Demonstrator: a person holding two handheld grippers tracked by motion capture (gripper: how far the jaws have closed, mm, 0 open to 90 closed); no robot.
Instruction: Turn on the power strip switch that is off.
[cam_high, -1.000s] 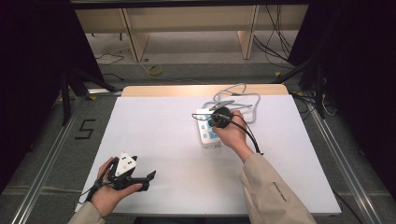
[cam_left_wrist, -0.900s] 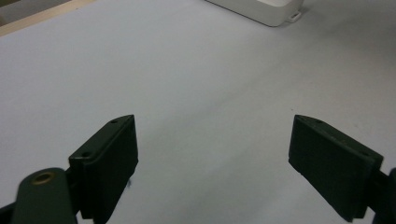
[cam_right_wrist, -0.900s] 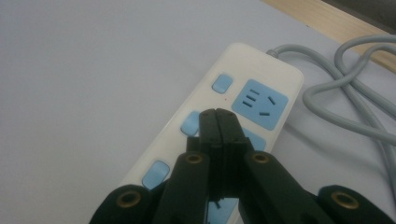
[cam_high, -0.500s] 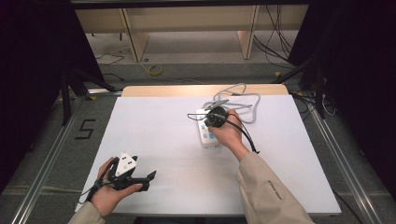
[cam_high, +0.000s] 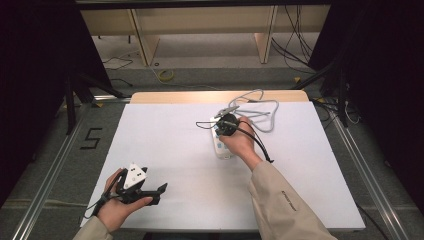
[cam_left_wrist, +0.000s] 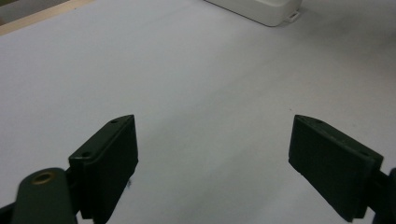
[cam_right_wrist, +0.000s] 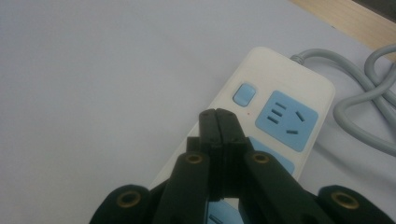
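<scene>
While the left gripper (cam_high: 161, 189) rests idle at the near left edge of the table (cam_high: 165, 145), its jaws spread wide with nothing between them, it poses little risk. Farther in, right of centre, the right gripper (cam_right_wrist: 217, 115) has its jaws pressed fully together, empty, tips poised over the power strip (cam_right_wrist: 275, 116) just short of its blue switch (cam_right_wrist: 244, 94). A likely aim is pressing that switch; a slanted push could slip off the small button or shove the light strip toward the far edge. Beyond it, the grey cord (cam_high: 262, 107) lies looped, and could snag or drag.
</scene>
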